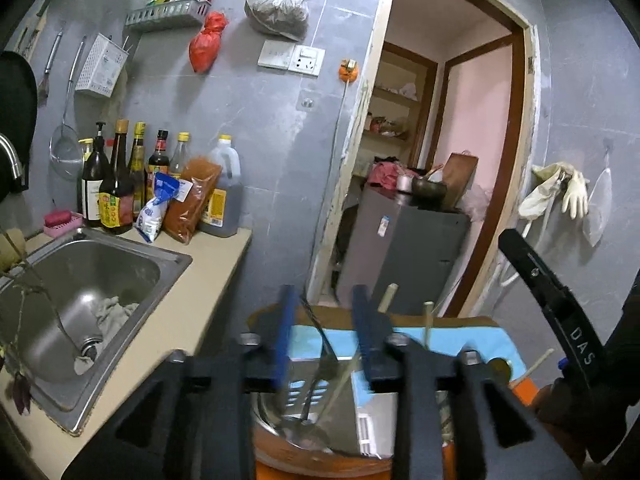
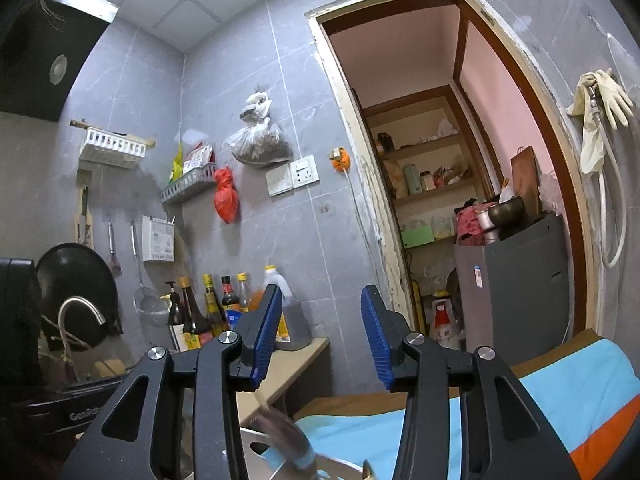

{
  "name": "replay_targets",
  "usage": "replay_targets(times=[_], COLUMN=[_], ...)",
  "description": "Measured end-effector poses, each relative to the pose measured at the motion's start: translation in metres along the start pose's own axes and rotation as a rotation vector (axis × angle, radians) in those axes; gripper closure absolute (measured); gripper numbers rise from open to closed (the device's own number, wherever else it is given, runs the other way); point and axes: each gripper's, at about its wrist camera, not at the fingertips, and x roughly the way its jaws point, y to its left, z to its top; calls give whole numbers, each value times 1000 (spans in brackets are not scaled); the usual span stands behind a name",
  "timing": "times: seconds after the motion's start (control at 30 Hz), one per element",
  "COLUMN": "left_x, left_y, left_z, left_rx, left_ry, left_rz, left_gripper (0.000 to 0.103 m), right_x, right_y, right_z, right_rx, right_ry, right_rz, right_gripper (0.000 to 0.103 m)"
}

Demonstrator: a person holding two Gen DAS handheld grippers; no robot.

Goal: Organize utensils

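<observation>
In the left wrist view, my left gripper (image 1: 324,304) hangs over a steel bowl (image 1: 276,424) with its blue pads apart. The bowl holds a slotted metal spatula (image 1: 300,394) and a spoon. A thin metal handle (image 1: 325,344) rises between the pads, and neither pad presses on it. Pale chopsticks (image 1: 387,299) stick up just past the right pad. The black body of the other gripper tool (image 1: 560,320) shows at the right. In the right wrist view, my right gripper (image 2: 320,304) points level at the wall, open and empty. A blurred metal utensil (image 2: 280,432) lies below it.
A steel sink (image 1: 172,258) with a rag sits to the left on a beige counter. Sauce bottles (image 1: 116,184) line the back wall. A white wall holder (image 1: 100,66) hangs above them. The bowl stands on a blue cloth (image 1: 460,340). A grey fridge (image 1: 400,248) fills the doorway.
</observation>
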Motion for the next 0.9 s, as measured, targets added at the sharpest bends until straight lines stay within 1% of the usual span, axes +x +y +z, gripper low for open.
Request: replay_targets(times=[0.07,0.13,0.17,0.23,0.3,0.33,0.37,0.4,0.43,0.47,0.57,0.63,0.67,0.73,0.77,0.83,0.9], left_x=[-2,-4,-4,-8,-13,-16,-18,-20,-23,-26,-36,-41,-44,-52,-57,-64,-74], left_y=[-3,-4,-4,-7,-11,-12,-14,-15,-17,-18,-29,-36,-40,-47,-52,-61,-71], left_z=[3,6,7,8,9,9,10,10,10,10,10,10,10,8,7,5,1], left_rx=[-6,-15,-18,-21,-15,-16,-19,-24,-31,-35,-22,-3,3,-2,1,8,26], left_ry=[8,17,18,12,8,7,8,9,10,11,20,31,30,30,41,61,73], left_rz=[-11,-12,-16,-14,-9,-5,-3,-1,-1,-3,5,8,10,10,4,3,6], left_gripper=[70,69,65,59,48,45,39,32,29,24,22,14,8,7,7,7,7], right_x=[-3,-7,-9,-15,-22,-24,-27,-32,-37,-42,-57,-68,-74,-84,-90,-102,-116], right_y=[-1,-4,-5,-7,-10,-11,-13,-14,-15,-16,-18,-21,-23,-26,-28,-31,-35], right_z=[5,10,12,17,22,23,25,27,29,30,36,39,42,46,48,53,58], right_rx=[5,7,8,10,6,3,2,2,1,-2,-18,-18,-16,-15,-16,-11,-12], right_ry=[3,9,13,19,32,42,56,68,76,84,125,147,162,193,208,233,259], right_rz=[-4,-9,-14,-25,-43,-51,-62,-72,-85,-95,-128,-150,-162,-188,-203,-222,-241], right_gripper=[61,57,55,48,47,44,42,36,32,31,24,20,19,14,13,6,3])
